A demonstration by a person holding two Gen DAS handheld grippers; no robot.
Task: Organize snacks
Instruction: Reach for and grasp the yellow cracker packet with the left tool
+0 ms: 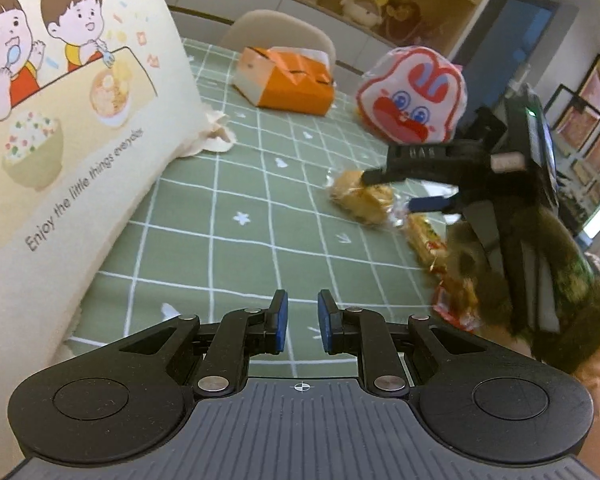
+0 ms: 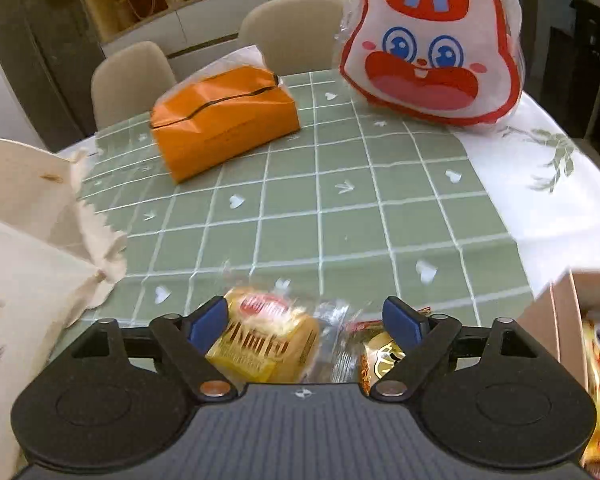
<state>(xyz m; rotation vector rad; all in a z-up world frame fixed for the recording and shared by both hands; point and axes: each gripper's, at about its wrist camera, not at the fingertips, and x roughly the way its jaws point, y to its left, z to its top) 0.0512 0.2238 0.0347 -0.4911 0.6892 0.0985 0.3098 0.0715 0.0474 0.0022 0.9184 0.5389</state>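
Observation:
A yellow wrapped cake (image 2: 268,332) lies on the green checked tablecloth (image 2: 340,208) between the fingers of my right gripper (image 2: 306,316). The jaws stand wide, with the left pad beside the cake and the right pad clear of it. A second clear-wrapped snack (image 2: 380,356) lies by the right finger. In the left wrist view the right gripper (image 1: 388,191) straddles the same cake (image 1: 360,198), and more wrapped snacks (image 1: 428,240) trail behind it. My left gripper (image 1: 302,308) hovers low over bare cloth, its pads a narrow gap apart with nothing between them.
A cream cloth bag (image 1: 60,120) with a cartoon print stands at the left, its mouth (image 2: 40,200) open. An orange tissue box (image 2: 224,120) and a rabbit-face bag (image 2: 432,48) sit further back. A cardboard box (image 2: 560,312) holding snack packs is at the right. Chairs (image 2: 128,76) stand behind.

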